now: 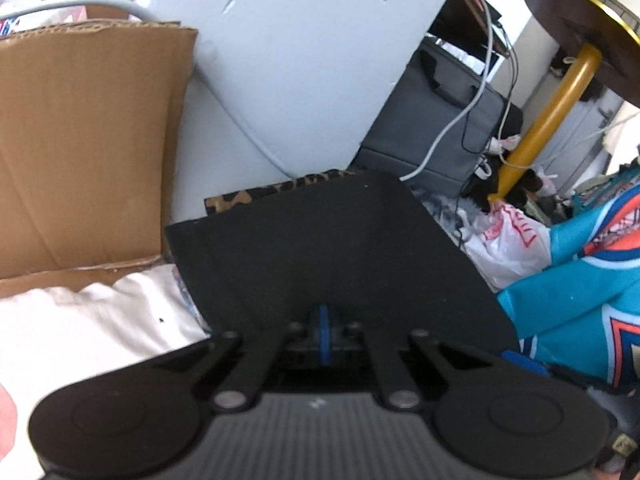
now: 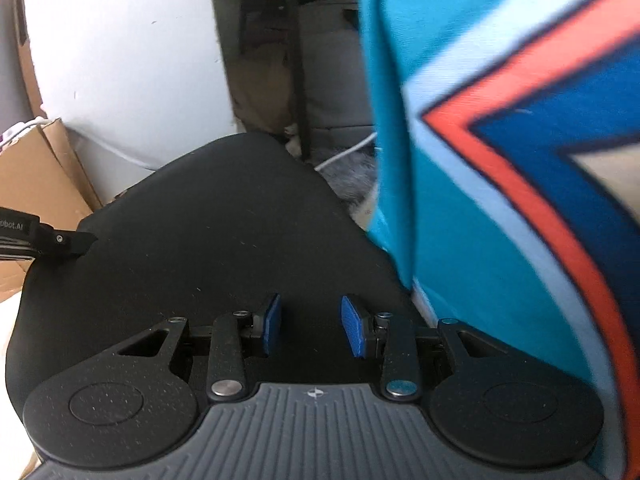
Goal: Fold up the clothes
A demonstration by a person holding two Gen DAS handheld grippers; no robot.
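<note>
The left gripper (image 1: pixel 324 334) has its fingers closed over the black surface (image 1: pixel 320 240); the right gripper (image 2: pixel 311 330) has its fingers apart, empty, with the teal jersey (image 2: pixel 500 160) just right of them, nearer that hand.

teal jersey (image 2: pixel 500 160) blurred, cut off right.

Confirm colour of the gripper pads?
Blue, on black fingers. Clearest on the right gripper in the right wrist view, where both pads face each other.

"obot.AI" in white on the left gripper (image 2: pixel 60 240), red print on plastic bag (image 1: pixel 508 240) illegible
</note>
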